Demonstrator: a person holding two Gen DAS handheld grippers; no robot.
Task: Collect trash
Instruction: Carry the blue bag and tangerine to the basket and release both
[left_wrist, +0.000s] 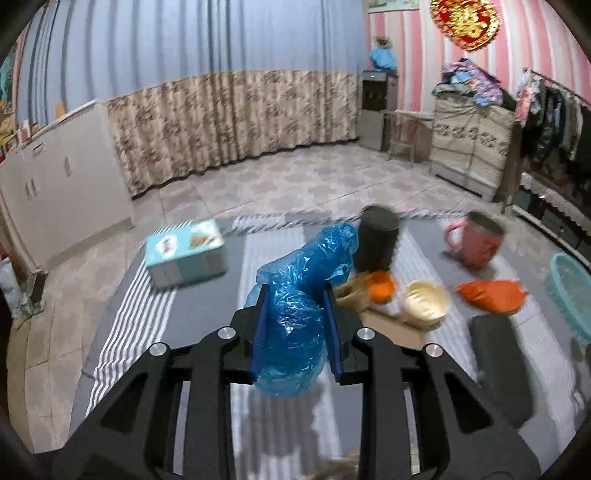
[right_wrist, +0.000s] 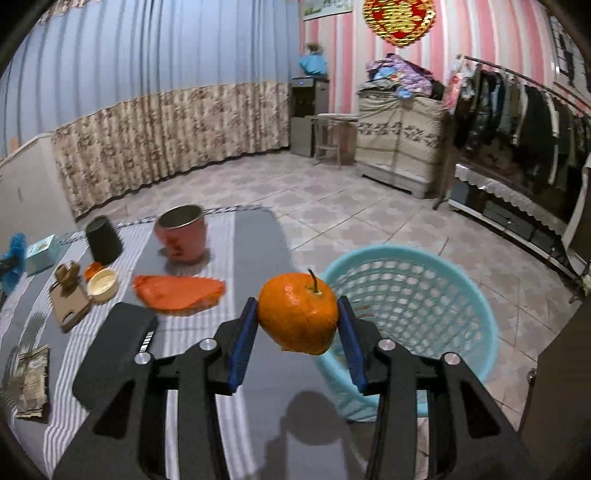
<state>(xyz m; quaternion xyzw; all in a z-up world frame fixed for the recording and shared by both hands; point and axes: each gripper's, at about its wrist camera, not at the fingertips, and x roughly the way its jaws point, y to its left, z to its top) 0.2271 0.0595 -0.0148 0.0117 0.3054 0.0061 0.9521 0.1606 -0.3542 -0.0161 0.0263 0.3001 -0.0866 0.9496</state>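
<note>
Right gripper (right_wrist: 297, 325) clamps orange peel (right_wrist: 298, 314) (hollow, probably) near basket (right_wrist: 461, 295) rim for dropping; left gripper (left_wrist: 295, 328) pinches blue plastic bag (left_wrist: 295, 314) above worktop (left_wrist: 207, 314), next.

On my striped counter (right_wrist: 255, 236) a pink mug (right_wrist: 183, 234) stands beside a dark cup (right_wrist: 103, 240), with a pale blue box (left_wrist: 186, 253) further left. Before me hang floral curtains (left_wrist: 236, 118); a clothes rack (right_wrist: 517, 107) stands right.

Walls: pink-striped wall (right_wrist: 436, 55) at 1 o'clock, blue curtain (right_wrist: 147, 55) at 11.
Floor: patterned tiles (right_wrist: 351, 206).
Furniture: clothes rack (right_wrist: 517, 96) at 2 o'clock.
</note>
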